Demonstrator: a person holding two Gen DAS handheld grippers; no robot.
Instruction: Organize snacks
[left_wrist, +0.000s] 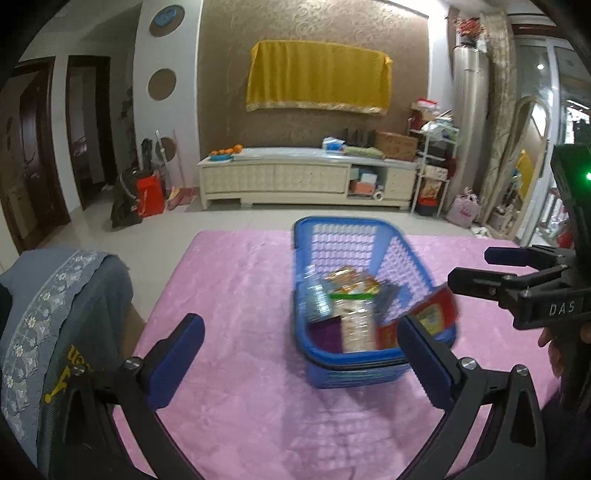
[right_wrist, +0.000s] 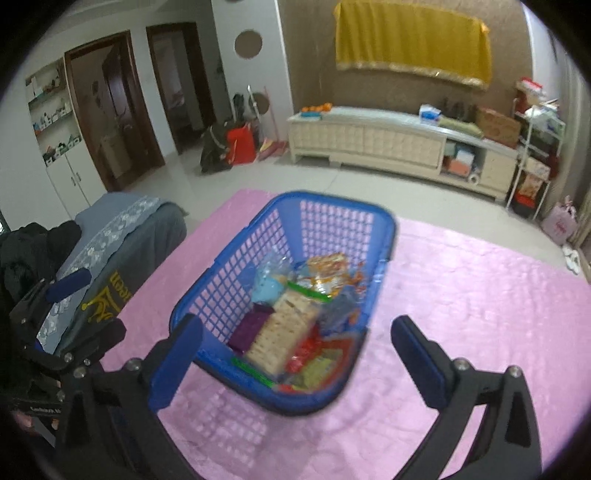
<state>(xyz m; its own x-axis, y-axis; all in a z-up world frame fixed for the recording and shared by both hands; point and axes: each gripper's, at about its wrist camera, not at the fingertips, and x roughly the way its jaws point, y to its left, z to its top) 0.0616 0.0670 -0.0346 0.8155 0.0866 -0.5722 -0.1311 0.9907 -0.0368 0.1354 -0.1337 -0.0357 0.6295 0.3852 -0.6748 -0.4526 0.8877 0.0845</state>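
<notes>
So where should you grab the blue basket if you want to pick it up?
Probably by the near short rim of the blue basket, coming straight down over it. The rim is a thin, firm lip that one pad can slip inside and one outside. The mesh walls slope, and snacks crowd the middle, so the edge seems the safer hold.

Motion blur smears the blue basket (right_wrist: 284, 236) and the snack packets (right_wrist: 295, 317) inside it at mid-frame so no label can be read, while in the left wrist view a red packet (left_wrist: 434, 314) is partly hidden behind the basket's right wall.
</notes>
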